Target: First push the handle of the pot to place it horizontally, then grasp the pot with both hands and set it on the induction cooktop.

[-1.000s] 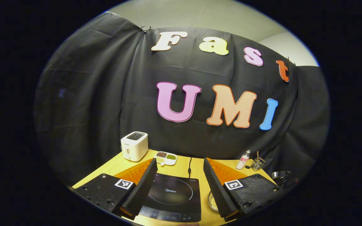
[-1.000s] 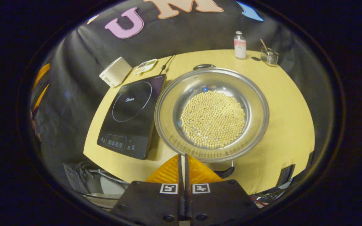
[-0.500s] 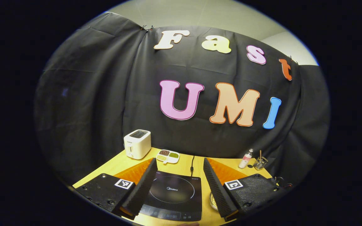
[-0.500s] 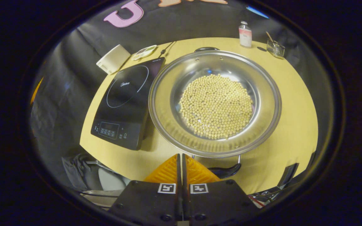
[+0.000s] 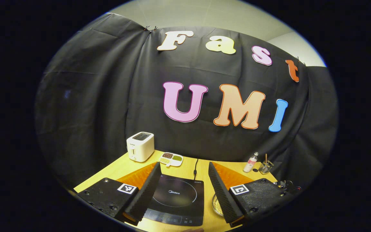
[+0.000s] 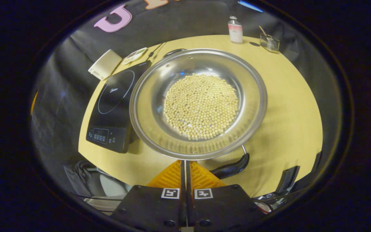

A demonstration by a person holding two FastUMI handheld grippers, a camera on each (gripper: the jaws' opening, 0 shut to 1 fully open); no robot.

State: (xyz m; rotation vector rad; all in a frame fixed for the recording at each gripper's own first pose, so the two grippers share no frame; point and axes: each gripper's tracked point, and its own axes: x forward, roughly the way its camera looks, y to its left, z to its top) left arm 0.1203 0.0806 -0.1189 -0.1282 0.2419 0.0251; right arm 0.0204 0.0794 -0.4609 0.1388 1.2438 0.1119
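Overhead, right tool [image 6: 185,167] clenched beside pot [image 6: 198,103] handle [image 6: 232,167], left tool [image 5: 182,190] spread, level over cooktop [image 5: 175,201].

In the left gripper view, the pot [image 5: 217,205] shows as a sliver behind the left claw's [image 5: 183,190] right finger. In the right gripper view, the pot's rim covers part of the induction cooktop [image 6: 113,108]; its far handle [image 6: 173,51] barely peeks out.

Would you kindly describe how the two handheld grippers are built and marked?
The left gripper has black blocky housings with visible screws, a square black-and-white marker on each, and orange ribbed panels behind long ridged tongs. The right gripper has the same black housings, paired square markers and orange ribbed panels.
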